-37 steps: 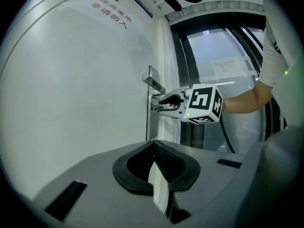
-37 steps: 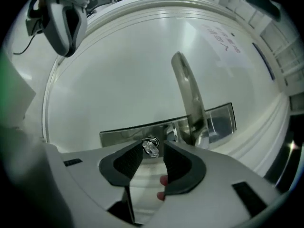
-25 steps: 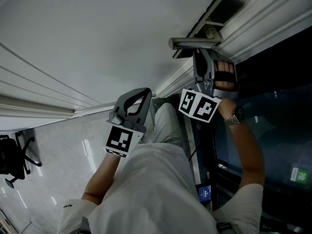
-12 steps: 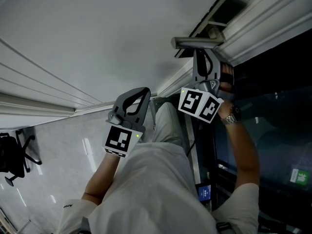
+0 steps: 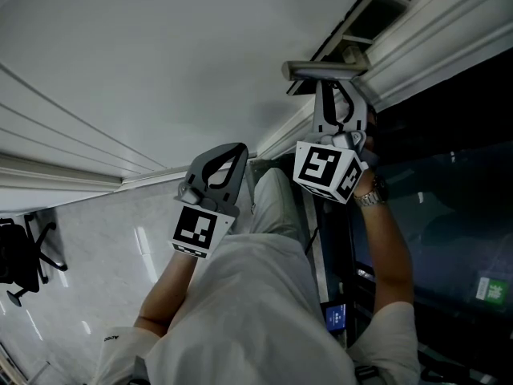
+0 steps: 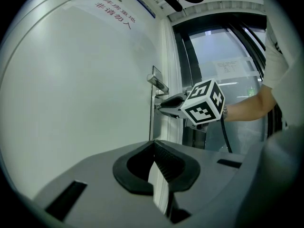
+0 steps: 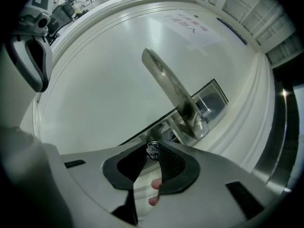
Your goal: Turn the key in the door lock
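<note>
The metal door handle [image 5: 321,71] sticks out from the white door [image 5: 160,62]. Just under it my right gripper [image 5: 336,95] points at the lock and is shut on the small silver key [image 7: 152,149], which sits pinched between the jaw tips at the lock plate [image 7: 211,99]. The handle [image 7: 173,91] runs slantwise above the jaws in the right gripper view. My left gripper [image 5: 234,154] hangs shut and empty to the left, apart from the door. In the left gripper view its pads [image 6: 161,158] meet at the tips, and the right gripper [image 6: 159,104] shows ahead at the lock.
A dark glass panel [image 5: 449,199] and metal frame stand to the right of the door. A notice with red characters [image 6: 114,14] is stuck high on the door. An office chair [image 5: 24,259] stands on the pale floor at the far left.
My right gripper has rolled about its own axis at the lock; its marker cube shows a different face and the hand is now hidden behind it. The left gripper has kept still.
</note>
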Available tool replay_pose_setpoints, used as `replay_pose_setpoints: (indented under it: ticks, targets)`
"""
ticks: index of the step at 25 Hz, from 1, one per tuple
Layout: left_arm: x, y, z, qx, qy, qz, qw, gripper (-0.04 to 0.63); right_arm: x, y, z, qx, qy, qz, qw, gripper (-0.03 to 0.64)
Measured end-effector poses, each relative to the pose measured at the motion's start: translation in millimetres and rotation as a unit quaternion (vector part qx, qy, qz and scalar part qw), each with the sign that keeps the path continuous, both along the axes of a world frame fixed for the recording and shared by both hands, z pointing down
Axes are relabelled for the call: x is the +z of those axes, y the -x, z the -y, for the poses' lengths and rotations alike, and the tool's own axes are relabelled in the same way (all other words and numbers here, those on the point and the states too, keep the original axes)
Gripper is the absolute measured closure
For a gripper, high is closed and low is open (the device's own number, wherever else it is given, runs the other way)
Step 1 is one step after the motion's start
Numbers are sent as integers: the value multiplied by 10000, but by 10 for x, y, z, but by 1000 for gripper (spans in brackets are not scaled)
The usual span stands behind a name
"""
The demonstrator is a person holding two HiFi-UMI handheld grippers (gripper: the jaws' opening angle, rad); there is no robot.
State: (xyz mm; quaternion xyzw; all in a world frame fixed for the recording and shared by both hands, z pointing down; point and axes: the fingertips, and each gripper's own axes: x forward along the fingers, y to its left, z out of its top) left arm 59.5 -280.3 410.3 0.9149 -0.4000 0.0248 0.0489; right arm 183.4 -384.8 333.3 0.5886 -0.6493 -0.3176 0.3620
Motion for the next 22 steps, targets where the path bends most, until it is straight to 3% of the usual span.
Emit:
replay_pose_setpoints:
  ticks: [13, 17, 22]
  targets:
    - [-16, 65, -5, -95, -24, 0, 10000, 589, -73, 31, -26, -229, 119, 1037, 9943, 546]
    - [-20, 47, 2, -92, -58, 11, 9999, 589, -59, 22, -48, -205, -135, 719, 9971, 535]
    - [12, 75, 6, -135, 6, 50, 9999, 589, -143, 91, -130, -371, -390, 1289, 9902, 537]
